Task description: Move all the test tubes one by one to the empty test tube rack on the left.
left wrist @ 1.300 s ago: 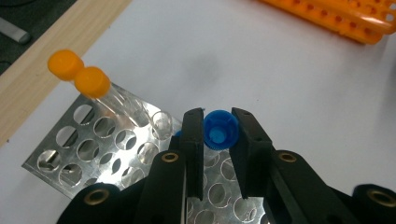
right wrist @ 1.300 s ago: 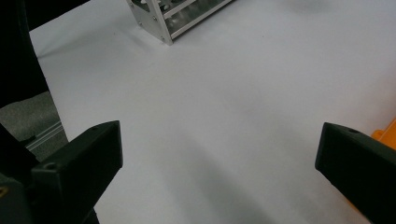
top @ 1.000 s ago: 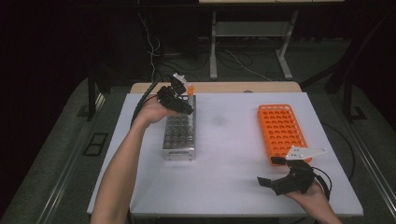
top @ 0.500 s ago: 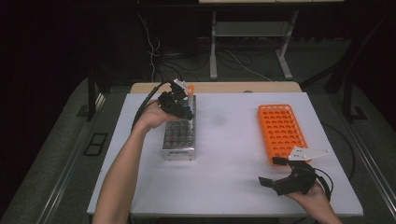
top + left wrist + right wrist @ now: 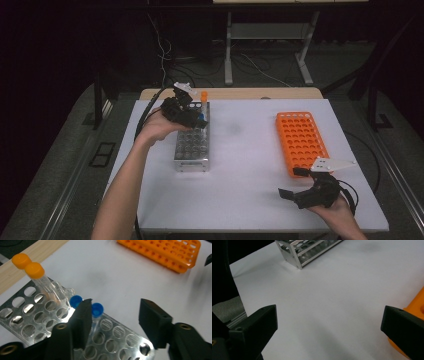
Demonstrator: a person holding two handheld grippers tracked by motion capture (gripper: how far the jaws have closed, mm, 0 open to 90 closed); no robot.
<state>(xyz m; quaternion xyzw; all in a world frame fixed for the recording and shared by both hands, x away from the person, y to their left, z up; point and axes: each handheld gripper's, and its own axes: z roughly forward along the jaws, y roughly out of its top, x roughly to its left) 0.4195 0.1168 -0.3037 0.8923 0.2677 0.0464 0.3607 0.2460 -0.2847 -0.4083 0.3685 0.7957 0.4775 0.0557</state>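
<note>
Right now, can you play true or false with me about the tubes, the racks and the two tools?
1. The left tool is open above the metal rack. True.
2. Two blue-capped tubes stand in the metal rack. True.
3. The orange rack is full of tubes. False: its holes look empty.
4. The right tool is squeezing a tube. False: its jaws stand wide apart over the bare white table.
5. The orange-capped tubes lie on the table. False: they stand in the metal rack.

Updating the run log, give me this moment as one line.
left gripper: open, jaws just opened, nothing between | blue-capped tube: standing in metal rack | right gripper: open, empty, near orange rack
</note>
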